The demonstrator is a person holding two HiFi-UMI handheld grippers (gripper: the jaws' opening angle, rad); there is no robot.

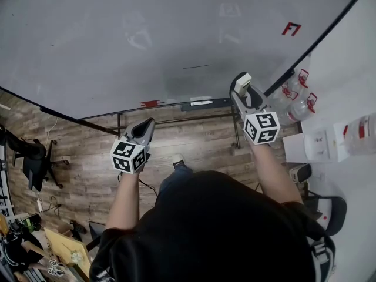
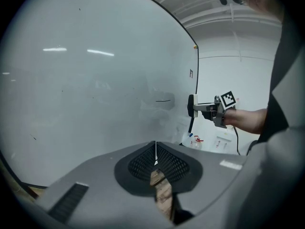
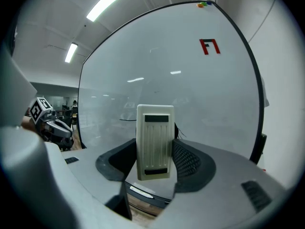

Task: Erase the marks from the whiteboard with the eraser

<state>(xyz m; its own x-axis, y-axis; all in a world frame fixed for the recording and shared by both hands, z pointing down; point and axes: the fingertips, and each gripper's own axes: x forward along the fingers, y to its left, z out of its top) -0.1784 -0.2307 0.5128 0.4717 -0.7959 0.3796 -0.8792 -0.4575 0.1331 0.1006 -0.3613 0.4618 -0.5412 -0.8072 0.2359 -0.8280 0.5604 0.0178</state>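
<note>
The whiteboard [image 1: 117, 40] fills the top of the head view. It carries a short black line [image 1: 197, 67] near its lower middle and a red mark [image 1: 291, 28] at the right. My right gripper [image 1: 243, 90] is shut on a white ribbed eraser [image 1: 242, 80], held a little right of the black line and off the board. In the right gripper view the eraser [image 3: 155, 142] stands upright between the jaws, with the black line [image 3: 126, 120] to its left and the red mark [image 3: 209, 46] above. My left gripper [image 1: 147, 126] hangs below the board, shut and empty [image 2: 156, 162].
The board's tray holds a red marker [image 1: 151, 103] and a dark strip [image 1: 201, 103]. Spray bottles with red tops [image 1: 298, 101] and white boxes [image 1: 320, 145] sit at the right. An office chair [image 1: 32, 157] stands on the wooden floor at the left.
</note>
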